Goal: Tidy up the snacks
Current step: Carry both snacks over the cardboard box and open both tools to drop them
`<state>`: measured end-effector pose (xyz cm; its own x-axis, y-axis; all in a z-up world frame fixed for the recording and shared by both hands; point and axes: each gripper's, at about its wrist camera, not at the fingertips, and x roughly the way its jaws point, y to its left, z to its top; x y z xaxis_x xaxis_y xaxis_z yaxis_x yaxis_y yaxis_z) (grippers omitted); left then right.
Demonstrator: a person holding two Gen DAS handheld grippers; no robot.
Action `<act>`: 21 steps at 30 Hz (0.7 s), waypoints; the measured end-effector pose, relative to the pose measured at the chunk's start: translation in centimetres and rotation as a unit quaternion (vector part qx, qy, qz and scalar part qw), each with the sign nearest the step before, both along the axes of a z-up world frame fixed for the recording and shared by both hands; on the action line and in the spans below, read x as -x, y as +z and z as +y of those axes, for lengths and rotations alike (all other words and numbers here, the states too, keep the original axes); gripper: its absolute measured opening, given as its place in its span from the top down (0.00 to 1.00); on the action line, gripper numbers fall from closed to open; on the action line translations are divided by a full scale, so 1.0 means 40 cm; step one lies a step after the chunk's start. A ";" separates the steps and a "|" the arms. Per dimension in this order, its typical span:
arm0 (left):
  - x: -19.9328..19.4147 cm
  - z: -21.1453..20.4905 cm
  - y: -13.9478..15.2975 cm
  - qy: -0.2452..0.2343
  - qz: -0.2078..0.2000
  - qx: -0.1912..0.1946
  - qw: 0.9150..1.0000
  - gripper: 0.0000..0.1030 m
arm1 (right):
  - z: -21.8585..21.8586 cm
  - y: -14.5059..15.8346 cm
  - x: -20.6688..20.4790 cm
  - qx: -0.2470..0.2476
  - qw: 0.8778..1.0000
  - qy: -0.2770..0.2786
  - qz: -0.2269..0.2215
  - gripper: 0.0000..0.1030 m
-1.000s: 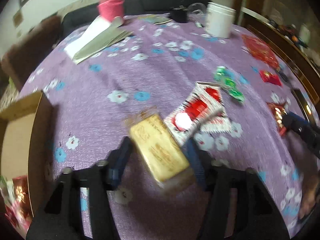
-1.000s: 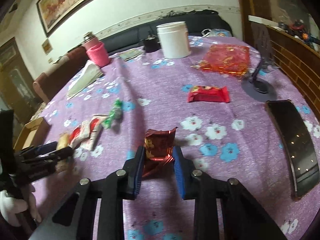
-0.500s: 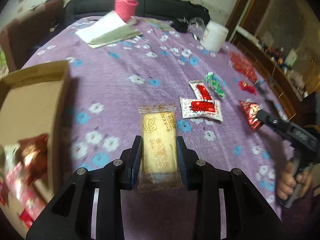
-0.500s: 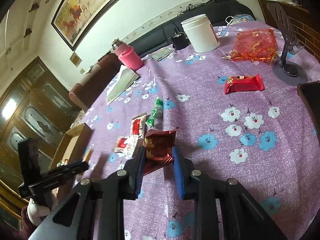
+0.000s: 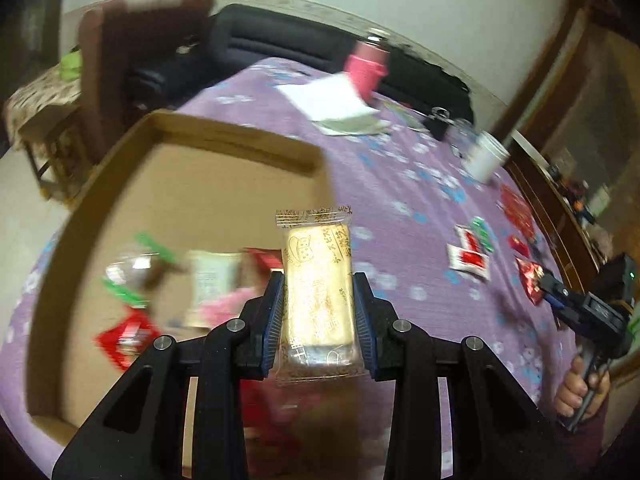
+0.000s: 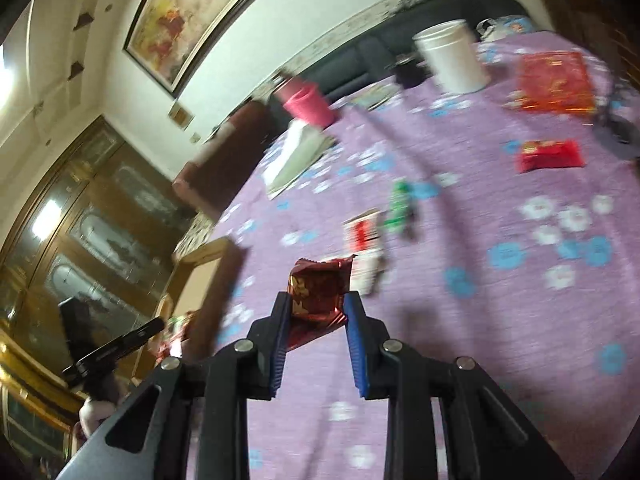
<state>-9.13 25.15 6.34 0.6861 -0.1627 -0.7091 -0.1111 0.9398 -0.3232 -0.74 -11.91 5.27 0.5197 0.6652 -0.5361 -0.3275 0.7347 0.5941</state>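
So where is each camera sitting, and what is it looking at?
Left wrist: sits on the left tongs, facing the cardboard box; they hold a yellow cracker packet.
Right wrist: sits on the right tongs, facing the purple table; they hold a red foil snack.
Both show the box, white jar and pink bottle.

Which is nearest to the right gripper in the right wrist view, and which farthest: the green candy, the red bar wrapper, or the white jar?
From the right gripper:
1. Green candy, just beyond the fingertips, slightly right of centre.
2. Red bar wrapper, farther out on the right side of the cloth.
3. White jar, at the table's far edge.
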 end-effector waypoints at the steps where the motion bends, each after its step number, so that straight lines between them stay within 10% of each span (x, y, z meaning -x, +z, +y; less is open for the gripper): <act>1: 0.003 0.026 -0.001 0.008 0.001 0.003 1.000 0.68 | 0.030 0.004 -0.003 -0.002 1.000 0.011 0.003 0.71; 21: -0.124 0.257 -0.051 0.057 0.050 0.004 0.997 0.68 | 0.724 -0.016 -0.069 0.092 0.982 0.163 0.016 0.71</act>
